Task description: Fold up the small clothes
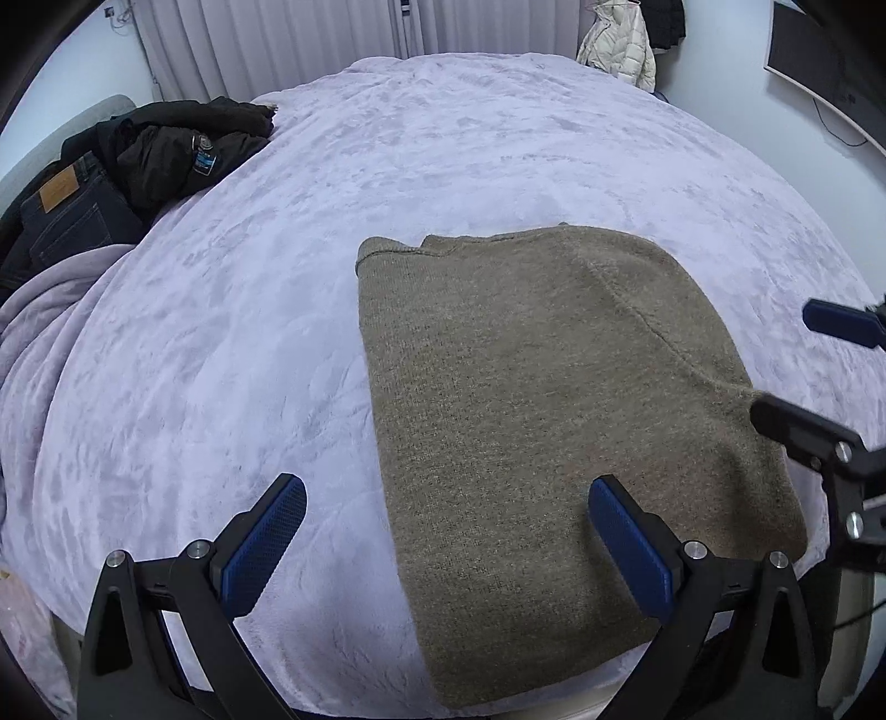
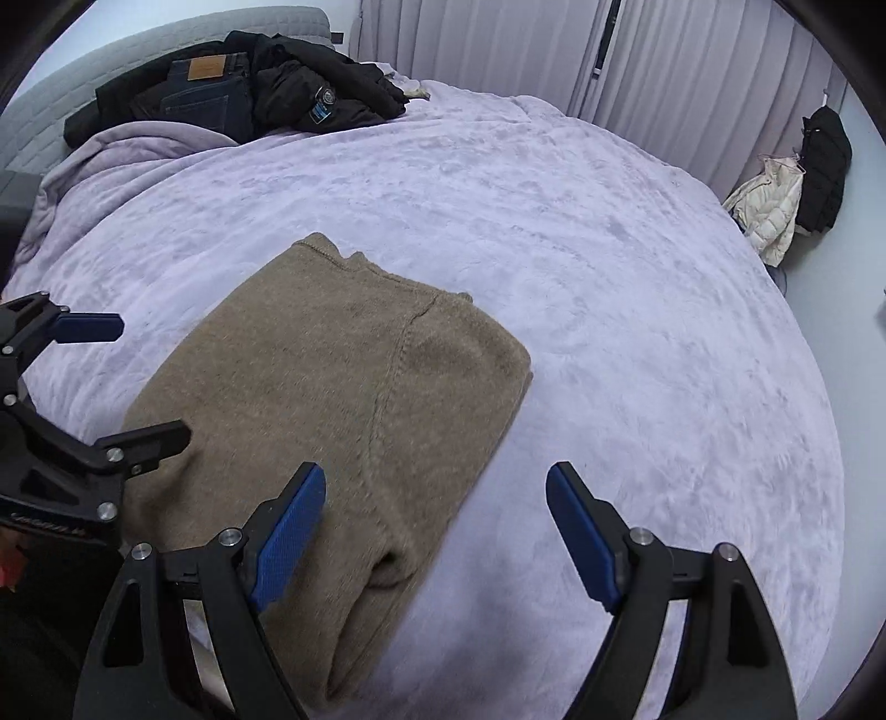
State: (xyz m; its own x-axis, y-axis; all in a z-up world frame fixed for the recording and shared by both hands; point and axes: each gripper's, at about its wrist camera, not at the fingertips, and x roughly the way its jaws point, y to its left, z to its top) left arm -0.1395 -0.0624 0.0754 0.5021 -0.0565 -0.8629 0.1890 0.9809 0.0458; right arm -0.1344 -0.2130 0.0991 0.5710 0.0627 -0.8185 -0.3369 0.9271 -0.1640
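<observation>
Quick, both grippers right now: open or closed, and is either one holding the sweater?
Left gripper: open, holding nothing; the brown sweater lies on the bed under it.
Right gripper: open, fingers spread wide, holding nothing.

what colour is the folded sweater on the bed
Olive-tan knit, plain with no pattern: sweater. Clearest in the left wrist view.

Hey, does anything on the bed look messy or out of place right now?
The brown sweater lies folded and fairly flat on the blanket. The only untidy spot is a heap of dark clothes bunched near the headboard. Nothing looks spilled or damaged.
</observation>
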